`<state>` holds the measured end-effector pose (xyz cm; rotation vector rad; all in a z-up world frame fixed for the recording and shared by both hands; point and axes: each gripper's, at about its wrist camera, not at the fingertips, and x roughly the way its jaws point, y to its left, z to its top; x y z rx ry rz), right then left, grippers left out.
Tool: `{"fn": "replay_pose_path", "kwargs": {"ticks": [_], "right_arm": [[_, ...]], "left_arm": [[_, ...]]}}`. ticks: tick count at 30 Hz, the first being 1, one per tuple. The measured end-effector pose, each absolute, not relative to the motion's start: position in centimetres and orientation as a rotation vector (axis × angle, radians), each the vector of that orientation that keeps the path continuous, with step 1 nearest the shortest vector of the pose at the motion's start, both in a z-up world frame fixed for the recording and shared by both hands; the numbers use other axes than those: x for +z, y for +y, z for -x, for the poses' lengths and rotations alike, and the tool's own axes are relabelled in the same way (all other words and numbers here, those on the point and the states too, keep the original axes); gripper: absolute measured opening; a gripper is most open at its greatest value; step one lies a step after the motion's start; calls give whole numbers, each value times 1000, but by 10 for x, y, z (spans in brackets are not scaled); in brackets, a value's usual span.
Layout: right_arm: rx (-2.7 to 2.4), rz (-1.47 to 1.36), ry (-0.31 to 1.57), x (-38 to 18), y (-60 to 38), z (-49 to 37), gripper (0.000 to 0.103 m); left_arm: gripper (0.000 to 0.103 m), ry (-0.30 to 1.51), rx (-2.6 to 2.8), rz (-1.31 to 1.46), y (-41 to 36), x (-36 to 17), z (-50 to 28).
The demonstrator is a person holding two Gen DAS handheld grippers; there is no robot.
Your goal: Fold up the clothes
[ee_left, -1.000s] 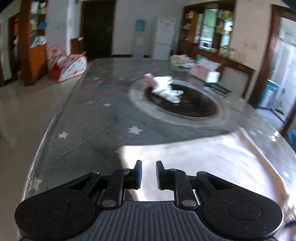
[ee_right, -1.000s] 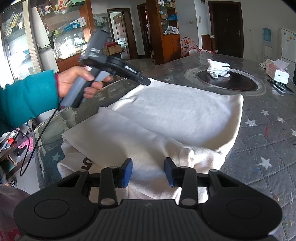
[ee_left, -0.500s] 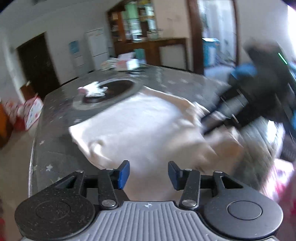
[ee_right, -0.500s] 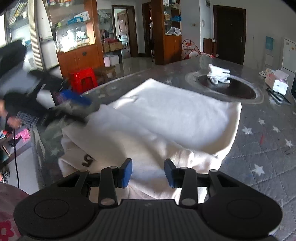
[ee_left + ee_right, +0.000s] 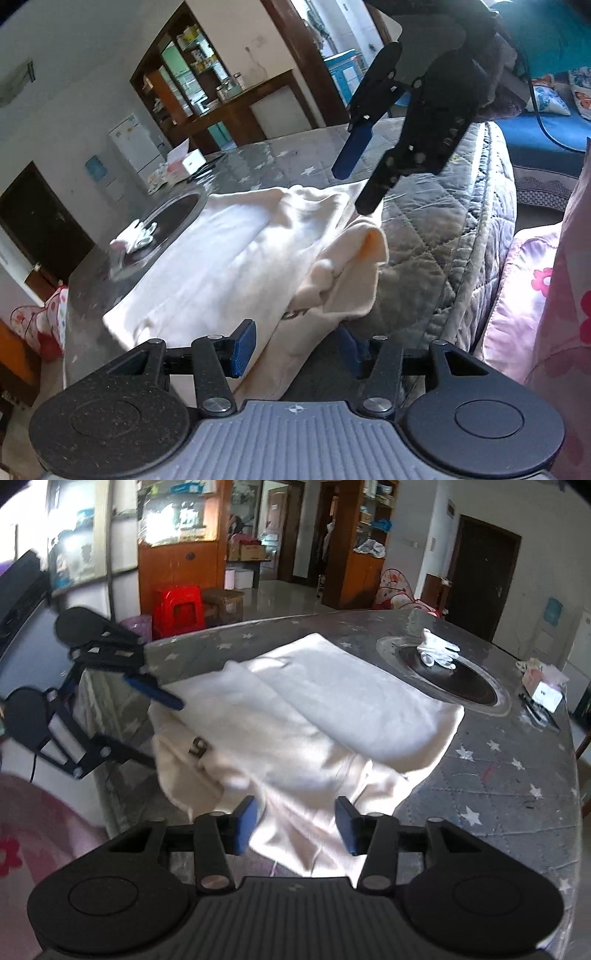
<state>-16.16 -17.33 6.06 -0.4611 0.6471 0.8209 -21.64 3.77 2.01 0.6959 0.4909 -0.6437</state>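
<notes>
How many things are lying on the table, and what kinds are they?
White garment: 1
Pile of white gloves: 1
Tissue box: 1
Dark flat thing beside the box, too small to name: 1
Total: 4 things on the table

Cream garment (image 5: 295,716) with dark print; grey star-patterned table cover (image 5: 509,768); white gloves (image 5: 437,652); red stool (image 5: 179,609) at ten o'clock.

opposing wrist views, shared garment (image 5: 236,258)
</notes>
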Motion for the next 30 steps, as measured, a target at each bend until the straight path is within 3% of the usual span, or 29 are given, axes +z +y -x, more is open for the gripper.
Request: {"fn": "replay_pose_path", "kwargs": {"ticks": [4, 6, 8, 10, 15, 16, 18, 20, 23, 24, 26, 30], "right_arm": [[839, 537, 636, 56, -173, 173, 51], [848, 567, 619, 55, -172, 176, 51], [856, 602, 591, 53, -169, 179, 64], [869, 637, 552, 52, -166, 180, 66], [888, 650, 521, 44, -152, 172, 66], [881, 650, 520, 41, -149, 168, 62], [877, 628, 547, 37, -145, 159, 49], [870, 584, 596, 35, -143, 147, 26], [885, 505, 656, 40, -146, 132, 15], [890, 481, 676, 43, -147, 127, 15], [893, 447, 702, 48, -149, 120, 15], [891, 417, 724, 54, -147, 112, 15]], "left_arm": [[17, 494, -649, -654, 37, 22, 211], [12, 488, -641, -603, 41, 30, 205], [10, 476, -627, -553, 46, 41, 198], [10, 477, -615, -494, 52, 50, 189], [10, 504, -608, -358, 65, 66, 162], [10, 508, -612, -346, 66, 67, 159], [10, 514, -621, -337, 67, 66, 157], [14, 514, -626, -340, 68, 63, 158], [18, 506, -625, -368, 68, 57, 166], [21, 502, -622, -377, 69, 54, 171], [41, 497, -613, -388, 71, 50, 179], [47, 501, -605, -425, 74, 38, 192]]}}
